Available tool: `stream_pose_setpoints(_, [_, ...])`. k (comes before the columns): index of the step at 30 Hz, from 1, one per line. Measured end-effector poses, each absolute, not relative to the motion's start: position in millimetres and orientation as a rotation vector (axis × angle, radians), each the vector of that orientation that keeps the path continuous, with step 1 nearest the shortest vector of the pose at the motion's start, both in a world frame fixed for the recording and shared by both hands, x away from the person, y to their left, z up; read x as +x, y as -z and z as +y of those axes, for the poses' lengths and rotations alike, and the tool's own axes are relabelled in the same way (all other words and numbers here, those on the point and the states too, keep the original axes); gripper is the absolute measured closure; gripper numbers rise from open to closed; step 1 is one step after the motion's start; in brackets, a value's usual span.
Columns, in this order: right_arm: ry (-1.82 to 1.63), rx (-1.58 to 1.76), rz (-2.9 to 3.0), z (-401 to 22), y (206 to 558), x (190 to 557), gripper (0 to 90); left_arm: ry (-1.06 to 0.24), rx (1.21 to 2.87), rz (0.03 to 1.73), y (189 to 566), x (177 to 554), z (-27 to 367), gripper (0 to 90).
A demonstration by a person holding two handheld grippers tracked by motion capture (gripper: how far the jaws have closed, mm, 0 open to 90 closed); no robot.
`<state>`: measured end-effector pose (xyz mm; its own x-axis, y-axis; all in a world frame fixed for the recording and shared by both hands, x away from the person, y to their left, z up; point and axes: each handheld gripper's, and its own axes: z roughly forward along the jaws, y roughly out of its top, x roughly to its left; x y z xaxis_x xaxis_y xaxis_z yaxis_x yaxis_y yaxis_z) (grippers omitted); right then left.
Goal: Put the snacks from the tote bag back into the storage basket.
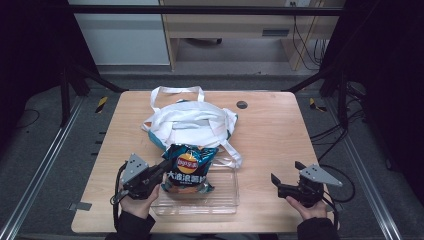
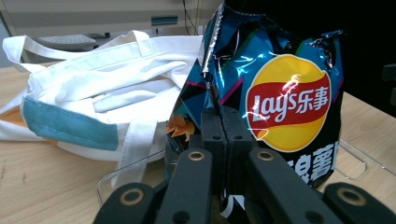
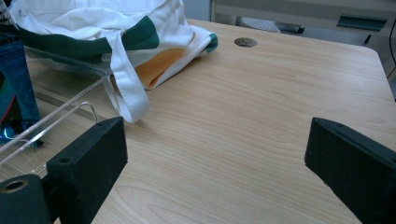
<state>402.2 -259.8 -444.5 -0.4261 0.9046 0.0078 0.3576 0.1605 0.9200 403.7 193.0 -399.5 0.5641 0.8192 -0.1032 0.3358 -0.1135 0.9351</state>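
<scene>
A blue Lay's chips bag [image 1: 190, 171] stands upright in a clear plastic tray [image 1: 222, 201] near the table's front edge. My left gripper [image 1: 165, 167] is shut on the bag's left side; in the left gripper view the two jaws [image 2: 225, 119] meet on a crumpled fold of the bag [image 2: 289, 98]. At the front right, my right gripper [image 1: 286, 172] hovers over bare wood, open with nothing between its fingers [image 3: 215, 144]. The bag's edge [image 3: 16, 74] and the tray [image 3: 60, 112] lie to its left.
A white tote bag [image 1: 192, 122] with teal trim lies flat behind the tray, its straps trailing toward the tray's back rim; I see it too in both gripper views [image 2: 102, 84] [image 3: 116, 28]. A round cable hole [image 1: 242, 104] sits at the back of the table.
</scene>
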Motion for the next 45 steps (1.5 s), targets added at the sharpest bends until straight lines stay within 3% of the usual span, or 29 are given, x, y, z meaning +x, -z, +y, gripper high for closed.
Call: stream_pose_setpoints(45, [-1.230,1.192,1.888,-259,446,404,6.2,-0.610,1.693,0.987,408,428,183,87.0])
